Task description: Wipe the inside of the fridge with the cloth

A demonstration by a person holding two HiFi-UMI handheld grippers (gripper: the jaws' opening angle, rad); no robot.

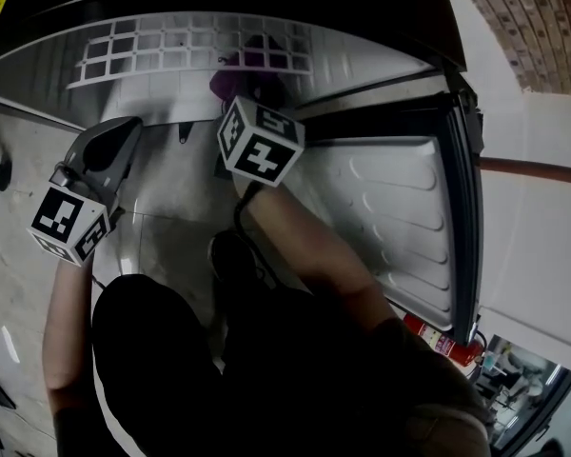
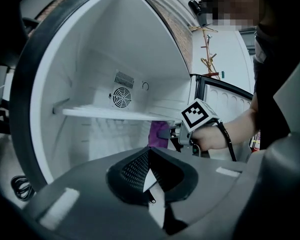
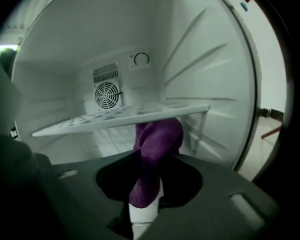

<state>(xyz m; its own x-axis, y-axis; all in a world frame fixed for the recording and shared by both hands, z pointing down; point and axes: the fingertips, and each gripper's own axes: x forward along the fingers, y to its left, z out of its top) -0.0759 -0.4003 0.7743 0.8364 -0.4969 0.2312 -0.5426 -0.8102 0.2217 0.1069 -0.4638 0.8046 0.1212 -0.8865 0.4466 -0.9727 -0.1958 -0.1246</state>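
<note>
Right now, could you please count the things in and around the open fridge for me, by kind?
purple cloth: 1
wire shelf: 1
fan grille: 1
fire extinguisher: 1
grippers: 2 (left gripper, tongs shut and empty; right gripper, tongs shut on the purple cloth)
Total: 6

To my upper right curves a red-brown brick vault (image 1: 523, 17). Below it runs a plain white plastered wall (image 1: 552, 246), crossed by a thin reddish-brown horizontal pipe (image 1: 542, 171). A small red fire extinguisher (image 1: 440, 341) sits low, near the foot of that wall. On my left, a coiled black cable (image 2: 21, 186) lies on the pale grey floor (image 2: 5, 166). Farther back, a bare wooden coat stand (image 2: 208, 51) rises before another white wall, near a narrow strip of brickwork (image 2: 182, 39). The light is dim and cool.
</note>
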